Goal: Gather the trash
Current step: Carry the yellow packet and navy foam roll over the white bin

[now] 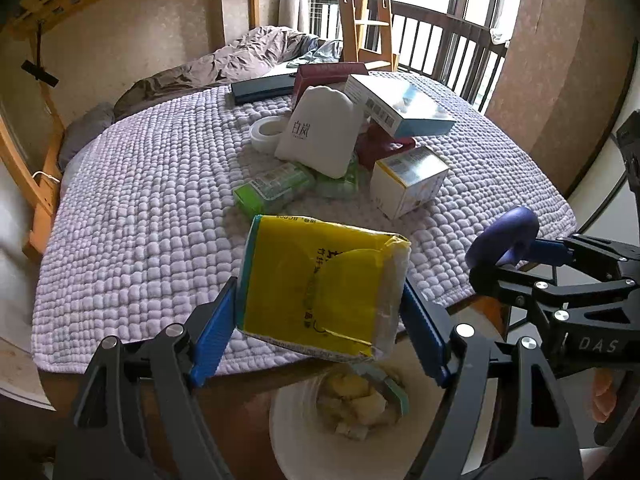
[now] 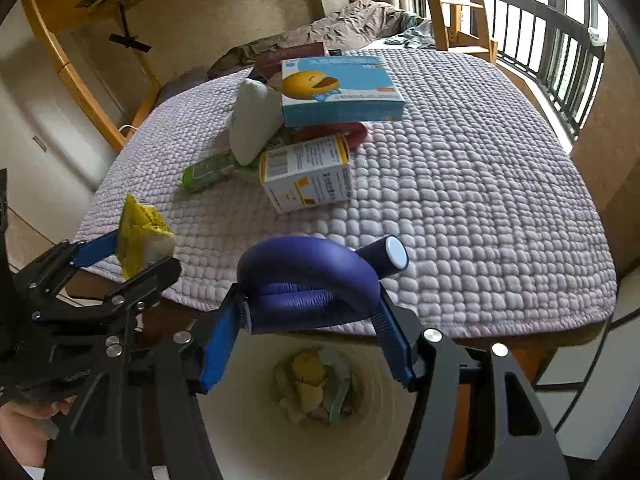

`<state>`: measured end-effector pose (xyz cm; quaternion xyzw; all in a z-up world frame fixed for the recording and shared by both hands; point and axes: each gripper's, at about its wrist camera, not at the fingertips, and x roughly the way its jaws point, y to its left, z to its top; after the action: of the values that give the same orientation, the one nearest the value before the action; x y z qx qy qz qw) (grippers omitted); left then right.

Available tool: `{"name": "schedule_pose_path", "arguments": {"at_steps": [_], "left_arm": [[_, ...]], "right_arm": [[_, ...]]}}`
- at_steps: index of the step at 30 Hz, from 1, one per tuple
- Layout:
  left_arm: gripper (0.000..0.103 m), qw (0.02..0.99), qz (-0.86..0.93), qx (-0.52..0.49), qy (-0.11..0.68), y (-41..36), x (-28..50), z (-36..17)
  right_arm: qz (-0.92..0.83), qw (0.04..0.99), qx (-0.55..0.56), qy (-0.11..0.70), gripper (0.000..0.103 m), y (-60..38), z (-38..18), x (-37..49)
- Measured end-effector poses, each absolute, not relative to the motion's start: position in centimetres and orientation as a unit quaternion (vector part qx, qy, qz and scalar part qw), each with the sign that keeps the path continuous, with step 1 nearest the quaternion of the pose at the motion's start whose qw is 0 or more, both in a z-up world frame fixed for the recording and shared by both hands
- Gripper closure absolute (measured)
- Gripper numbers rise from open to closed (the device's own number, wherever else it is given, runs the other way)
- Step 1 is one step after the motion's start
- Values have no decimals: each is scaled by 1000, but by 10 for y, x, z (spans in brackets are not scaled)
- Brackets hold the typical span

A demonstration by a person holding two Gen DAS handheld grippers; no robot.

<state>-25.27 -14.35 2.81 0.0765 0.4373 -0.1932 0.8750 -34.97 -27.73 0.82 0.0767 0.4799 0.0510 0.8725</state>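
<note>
My left gripper (image 1: pixel 319 283) is shut on a yellow plastic packet (image 1: pixel 304 264), its blue pads pressing both sides. It hangs over the bed's front edge, just above a white bin (image 1: pixel 296 432) that holds crumpled trash. In the right wrist view my right gripper (image 2: pixel 309 298) is shut on a bent purple foam tube (image 2: pixel 308 264) with a white end cap, above the same bin (image 2: pixel 248 420). That view also has the left gripper (image 2: pixel 132 256) with the yellow packet (image 2: pixel 138 224) at the left. The left wrist view catches the right gripper (image 1: pixel 520 256) and the purple tube (image 1: pixel 504 236) at the right.
On the lilac quilted bed cover (image 1: pixel 140 220) lies a pile: a white pouch (image 1: pixel 320 132), a blue box (image 1: pixel 400 108), a white-and-yellow box (image 1: pixel 408 184), a green bottle (image 1: pixel 272 190) and a tape roll (image 1: pixel 266 130). A wooden ladder (image 1: pixel 366 12) and a railing (image 1: pixel 452 52) stand behind.
</note>
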Motion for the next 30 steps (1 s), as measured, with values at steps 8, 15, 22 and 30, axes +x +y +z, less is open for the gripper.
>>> {"name": "schedule_pose_path", "arguments": {"at_steps": [8,15,22,30], "left_arm": [[24,877,-165,70,446,-143,-263,27],[25,872,-152,67,460,-142,-276,21],[25,864,-149,61,477,-140,-288,13],[25,852,-154,69,496,-142,-299,-2]], "right_arm": [[30,872,78,483,41,-272,7,-368],[30,867,88,490,41,-267,2,-375],[25,861,93,499,41,-266,-7,-387],[25,853,97,512,41,-269,-18,-396]]}}
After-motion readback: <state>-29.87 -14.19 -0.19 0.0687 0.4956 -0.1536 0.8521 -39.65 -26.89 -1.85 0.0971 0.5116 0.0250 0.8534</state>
